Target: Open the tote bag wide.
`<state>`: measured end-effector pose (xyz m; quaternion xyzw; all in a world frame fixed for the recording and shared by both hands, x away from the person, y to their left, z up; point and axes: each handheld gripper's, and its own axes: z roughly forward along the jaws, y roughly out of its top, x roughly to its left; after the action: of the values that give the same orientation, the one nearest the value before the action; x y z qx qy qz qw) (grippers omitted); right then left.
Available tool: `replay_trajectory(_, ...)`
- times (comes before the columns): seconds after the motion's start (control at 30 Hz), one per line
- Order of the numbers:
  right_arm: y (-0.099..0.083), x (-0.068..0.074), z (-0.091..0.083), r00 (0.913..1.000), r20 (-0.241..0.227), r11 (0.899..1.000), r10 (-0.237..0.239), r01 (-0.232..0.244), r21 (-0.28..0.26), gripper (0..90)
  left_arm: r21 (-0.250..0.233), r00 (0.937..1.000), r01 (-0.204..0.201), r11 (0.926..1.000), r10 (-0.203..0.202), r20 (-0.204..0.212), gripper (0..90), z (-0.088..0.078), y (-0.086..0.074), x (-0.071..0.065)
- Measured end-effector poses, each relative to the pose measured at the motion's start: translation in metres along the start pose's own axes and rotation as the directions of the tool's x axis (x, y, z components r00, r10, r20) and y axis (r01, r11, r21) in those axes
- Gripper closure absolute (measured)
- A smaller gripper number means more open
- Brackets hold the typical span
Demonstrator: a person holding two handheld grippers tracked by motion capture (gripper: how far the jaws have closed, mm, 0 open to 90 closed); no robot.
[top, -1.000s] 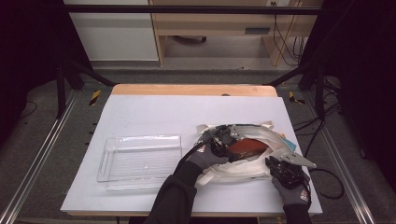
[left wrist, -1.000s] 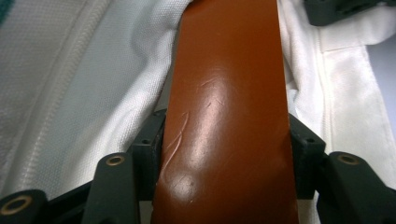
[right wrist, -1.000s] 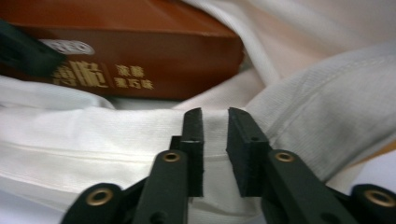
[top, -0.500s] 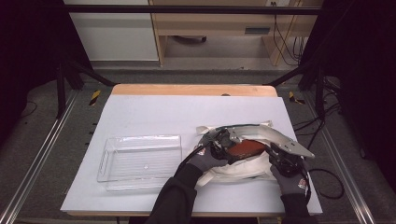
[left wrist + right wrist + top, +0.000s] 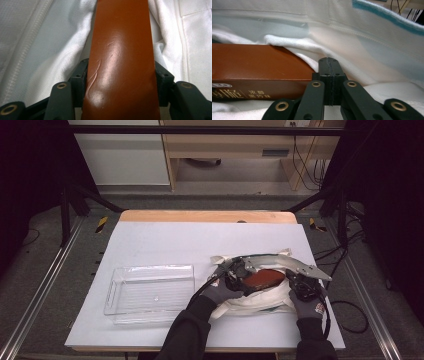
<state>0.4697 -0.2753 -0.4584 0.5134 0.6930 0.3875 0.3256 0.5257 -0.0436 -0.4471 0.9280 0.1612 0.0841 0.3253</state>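
Observation:
A glossy brown box (image 5: 265, 277) lies inside a white cloth bag (image 5: 250, 302) on the right of the table. My left gripper (image 5: 239, 271) is at the box's left end. In the left gripper view it (image 5: 121, 80) is shut on the brown box (image 5: 122, 45), one jaw on each long side, with white cloth (image 5: 37, 37) around it. My right gripper (image 5: 301, 285) is at the bag's right side. Its jaws are pressed together at my right gripper's tip (image 5: 329, 62), just beside the box's end (image 5: 257, 62) and against the bag's folds (image 5: 362, 45). I see nothing between them.
A clear plastic tray (image 5: 150, 267) sits left of the bag, with nothing in it. The white mat (image 5: 165, 237) covers the table, a wooden strip along its far edge. The bag has a teal strip (image 5: 387, 17) on its rim.
My right gripper has moved left and forward from the table's right edge up to the bag, beside the box. The left gripper has kept its hold on the box.

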Motion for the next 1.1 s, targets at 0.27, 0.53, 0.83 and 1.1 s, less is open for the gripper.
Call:
replay_trajectory(0.27, 0.001, -0.002, -0.008, 0.9987, -0.042, 0.999, 0.027, -0.028, -0.029, 87.8, -0.001, 1.0000, 0.005, 1.0000, -0.005, 0.003, 42.8, 0.000, -0.001, 0.000)
replay_trajectory(0.53, 0.002, 0.001, 0.003, 0.9971, -0.068, 0.998, 0.035, -0.039, -0.054, 76.9, -0.002, 1.0000, 0.003, 1.0000, -0.003, 0.001, 42.8, 0.000, -0.001, 0.000)
replay_trajectory(0.83, 0.004, -0.004, 0.006, 0.9972, -0.024, 0.995, 0.070, -0.072, -0.067, 89.7, -0.005, 0.9998, -0.018, 0.9998, 0.018, -0.007, 42.9, 0.000, -0.001, -0.001)
replay_trajectory(1.1, 0.010, -0.013, 0.023, 0.9972, 0.004, 0.997, 0.075, -0.075, -0.007, 89.6, -0.004, 0.9990, -0.042, 0.9991, 0.041, -0.019, 43.2, -0.002, -0.002, -0.005)
